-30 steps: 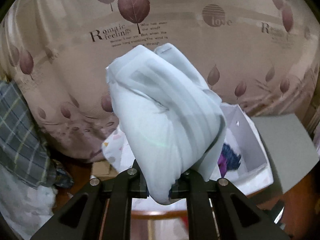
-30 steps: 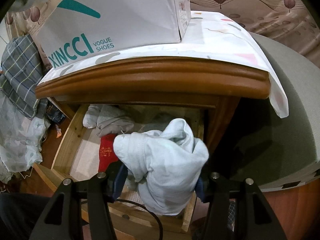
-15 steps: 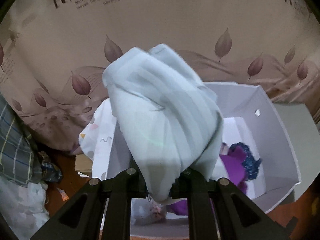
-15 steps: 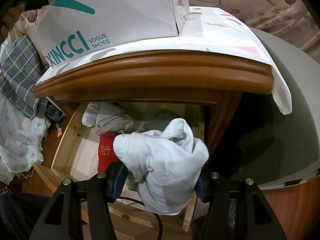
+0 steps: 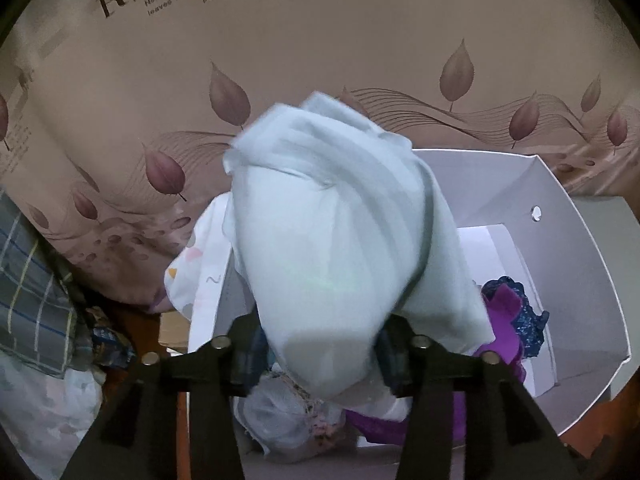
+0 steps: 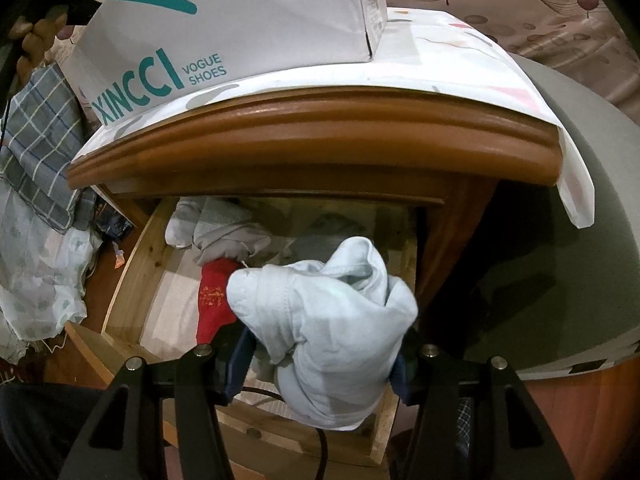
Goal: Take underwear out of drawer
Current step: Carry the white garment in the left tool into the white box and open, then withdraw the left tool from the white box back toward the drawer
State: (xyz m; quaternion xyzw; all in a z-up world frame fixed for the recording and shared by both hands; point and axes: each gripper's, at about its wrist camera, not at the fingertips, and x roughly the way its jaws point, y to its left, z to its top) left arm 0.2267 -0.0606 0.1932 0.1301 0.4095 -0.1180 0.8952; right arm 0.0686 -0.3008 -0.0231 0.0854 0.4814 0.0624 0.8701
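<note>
In the left wrist view a pale blue striped underwear (image 5: 332, 240) stands between the jaws of my left gripper (image 5: 320, 348), over an open white shoe box (image 5: 580, 280). The jaws are opening and have spread apart, and the cloth looks blurred and loose between them. In the right wrist view my right gripper (image 6: 324, 364) is shut on another pale blue underwear (image 6: 332, 320), held above the open wooden drawer (image 6: 136, 264). A red garment (image 6: 214, 296) and grey garments (image 6: 228, 232) lie inside the drawer.
The white box holds purple and dark blue garments (image 5: 504, 320) and a pale bundle (image 5: 280, 416). The box stands on the wooden nightstand (image 6: 320, 128), on a patterned cloth. A leaf-print curtain (image 5: 320, 60) hangs behind, and a plaid cloth (image 6: 36, 128) lies to the left.
The left gripper came down over the white box and its jaws have spread apart around the striped underwear. The right gripper and its cloth have stayed in place.
</note>
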